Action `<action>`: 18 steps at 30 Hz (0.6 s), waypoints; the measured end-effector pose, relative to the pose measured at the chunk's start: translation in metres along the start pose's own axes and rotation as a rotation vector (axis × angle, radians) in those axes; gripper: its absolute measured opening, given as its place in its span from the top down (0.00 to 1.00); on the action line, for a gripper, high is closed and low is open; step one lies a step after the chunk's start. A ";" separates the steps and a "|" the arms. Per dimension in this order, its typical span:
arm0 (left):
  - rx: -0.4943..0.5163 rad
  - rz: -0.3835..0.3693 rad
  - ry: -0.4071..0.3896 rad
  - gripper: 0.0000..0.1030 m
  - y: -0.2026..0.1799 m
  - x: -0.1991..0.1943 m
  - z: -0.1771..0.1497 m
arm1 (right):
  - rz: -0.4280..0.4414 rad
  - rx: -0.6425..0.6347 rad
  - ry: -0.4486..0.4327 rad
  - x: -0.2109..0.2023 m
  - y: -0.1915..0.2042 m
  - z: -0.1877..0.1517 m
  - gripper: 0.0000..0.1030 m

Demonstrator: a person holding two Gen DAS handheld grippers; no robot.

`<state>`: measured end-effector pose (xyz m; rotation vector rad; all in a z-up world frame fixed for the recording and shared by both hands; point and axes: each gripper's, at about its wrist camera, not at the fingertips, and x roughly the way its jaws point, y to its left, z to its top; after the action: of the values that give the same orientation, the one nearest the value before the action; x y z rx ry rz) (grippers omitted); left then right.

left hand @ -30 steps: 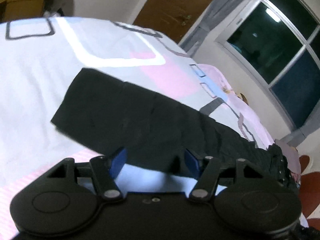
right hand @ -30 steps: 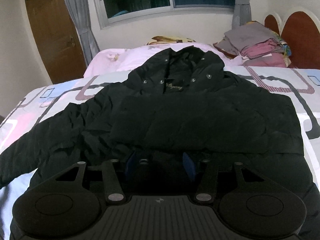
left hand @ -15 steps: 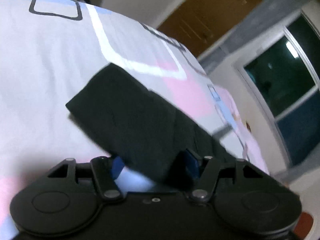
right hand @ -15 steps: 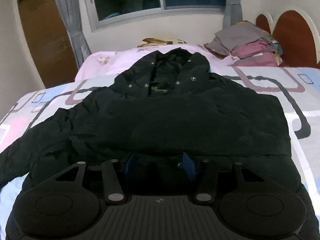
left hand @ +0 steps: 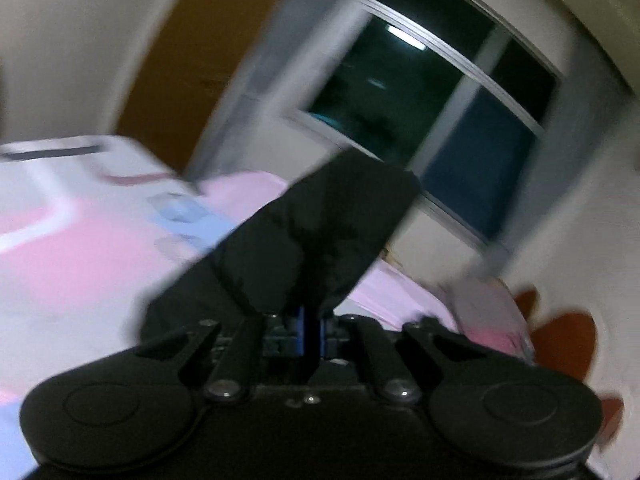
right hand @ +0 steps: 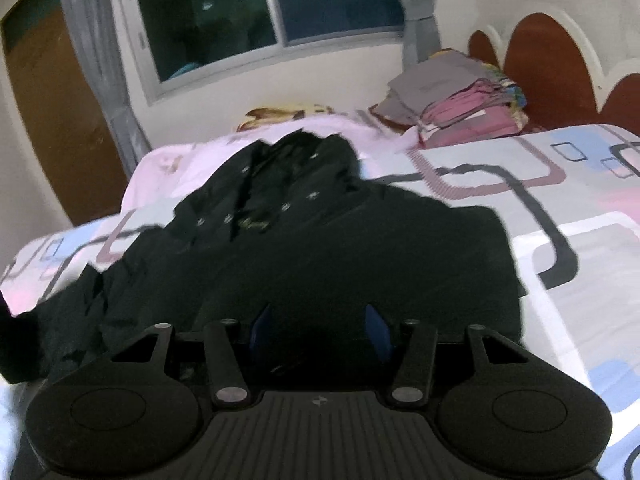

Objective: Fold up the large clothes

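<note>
A black padded jacket (right hand: 320, 248) lies spread on the bed, collar toward the window. My left gripper (left hand: 310, 332) is shut on the jacket's sleeve (left hand: 316, 236) and holds it lifted off the bed, so the cuff end stands up in front of the window. My right gripper (right hand: 318, 330) is open, low over the jacket's bottom hem, with black cloth between and under its blue fingers. The left wrist view is motion-blurred.
The bed (right hand: 580, 280) has a white, pink and blue patterned sheet. A stack of folded clothes (right hand: 460, 108) sits near the red headboard (right hand: 552, 60). A window (right hand: 260, 12), grey curtains and a brown door (right hand: 52, 128) are behind.
My left gripper closed on the sleeve and lifted it off the bed, swinging up toward the window. My right gripper stayed open and moved in lower over the jacket's hem.
</note>
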<state>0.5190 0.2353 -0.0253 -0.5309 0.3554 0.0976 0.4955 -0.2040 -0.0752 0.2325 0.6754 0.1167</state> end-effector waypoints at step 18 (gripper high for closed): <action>0.442 -0.314 0.431 0.95 -0.214 0.101 -0.173 | -0.038 0.132 -0.015 -0.021 -0.107 0.010 0.50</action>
<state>0.5993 -0.0370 -0.0975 -0.1580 0.6881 -0.3985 0.4890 -0.3136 -0.0819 0.3468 0.6730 0.0335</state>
